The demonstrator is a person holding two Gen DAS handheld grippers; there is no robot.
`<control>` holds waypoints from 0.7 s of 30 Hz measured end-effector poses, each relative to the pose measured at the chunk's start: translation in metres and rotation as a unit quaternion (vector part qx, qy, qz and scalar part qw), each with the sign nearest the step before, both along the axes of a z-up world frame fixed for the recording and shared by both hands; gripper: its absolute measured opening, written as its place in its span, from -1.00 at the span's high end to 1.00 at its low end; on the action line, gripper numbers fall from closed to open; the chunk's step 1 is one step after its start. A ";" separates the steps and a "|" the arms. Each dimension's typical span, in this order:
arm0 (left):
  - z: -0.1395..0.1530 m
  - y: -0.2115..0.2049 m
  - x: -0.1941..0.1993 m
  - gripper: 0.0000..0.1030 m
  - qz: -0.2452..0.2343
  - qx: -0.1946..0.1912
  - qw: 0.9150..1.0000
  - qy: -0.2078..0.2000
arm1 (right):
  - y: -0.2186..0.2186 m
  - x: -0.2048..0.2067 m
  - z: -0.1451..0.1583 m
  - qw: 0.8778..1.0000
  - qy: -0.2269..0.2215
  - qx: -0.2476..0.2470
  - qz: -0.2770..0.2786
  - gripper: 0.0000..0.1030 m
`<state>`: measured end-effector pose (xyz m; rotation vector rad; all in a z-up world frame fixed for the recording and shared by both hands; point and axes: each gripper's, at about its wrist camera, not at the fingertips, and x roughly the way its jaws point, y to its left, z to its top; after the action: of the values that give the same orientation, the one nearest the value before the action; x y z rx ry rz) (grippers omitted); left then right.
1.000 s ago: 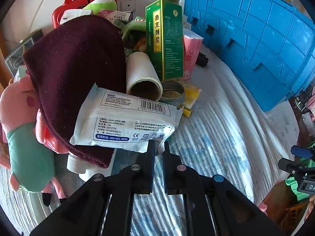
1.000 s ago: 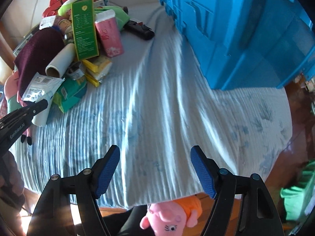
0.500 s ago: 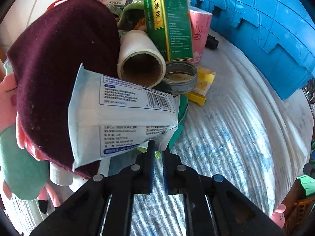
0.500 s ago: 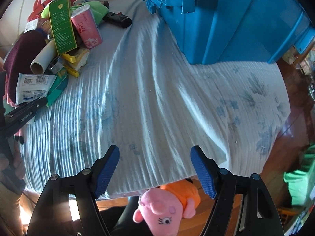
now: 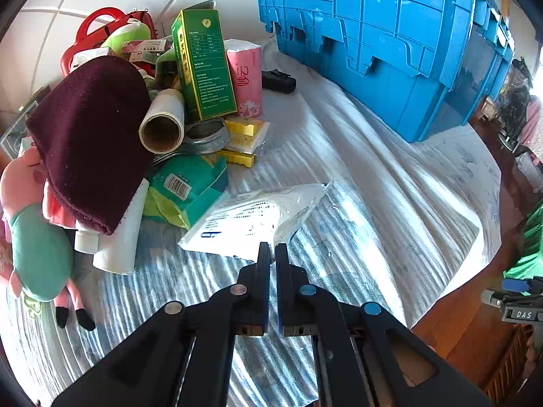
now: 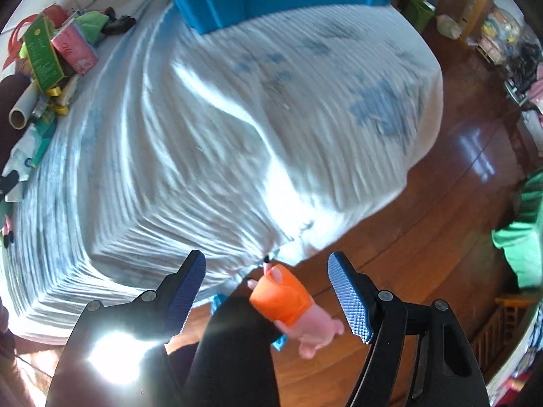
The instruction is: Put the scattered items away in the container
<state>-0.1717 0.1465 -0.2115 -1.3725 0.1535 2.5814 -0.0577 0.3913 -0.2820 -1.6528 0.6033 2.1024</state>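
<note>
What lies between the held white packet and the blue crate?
Only bare striped bedsheet separates the white packet from the blue crate, as the left wrist view shows.

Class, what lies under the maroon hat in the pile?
Under the maroon hat show a pink plush and a white bottle. Whatever lies deeper beneath it is covered.

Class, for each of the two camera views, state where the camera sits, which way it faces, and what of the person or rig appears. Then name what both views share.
Left wrist: sits on the left gripper, angled down at the bed; shut on a white packet, clutter pile and blue crate beyond.
Right wrist: sits on the right gripper, pointing steeply down past the bed edge; jaws open above a pink plush toy near the person's dark-clothed leg.
Shared: striped bedsheet, blue crate, green box.
</note>
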 end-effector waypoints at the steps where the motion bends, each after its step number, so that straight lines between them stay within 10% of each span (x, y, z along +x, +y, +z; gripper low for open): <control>1: -0.001 0.002 -0.004 0.95 0.009 -0.004 1.000 -0.002 | 0.008 0.009 -0.013 1.000 -0.009 -0.003 -0.007 -0.46; 12: 0.010 0.082 0.061 0.95 0.047 -0.025 0.995 0.089 | 0.087 0.134 -0.197 0.990 -0.099 -0.086 -0.042 -0.46; 21: 0.001 0.182 0.171 0.95 -0.110 0.072 0.990 0.055 | 0.093 0.185 -0.215 0.993 -0.087 -0.072 -0.033 -0.65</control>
<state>-0.0004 0.3283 -0.2106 -1.0983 0.1258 2.4325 0.1275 0.4843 -0.4972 -1.8447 0.7568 1.8819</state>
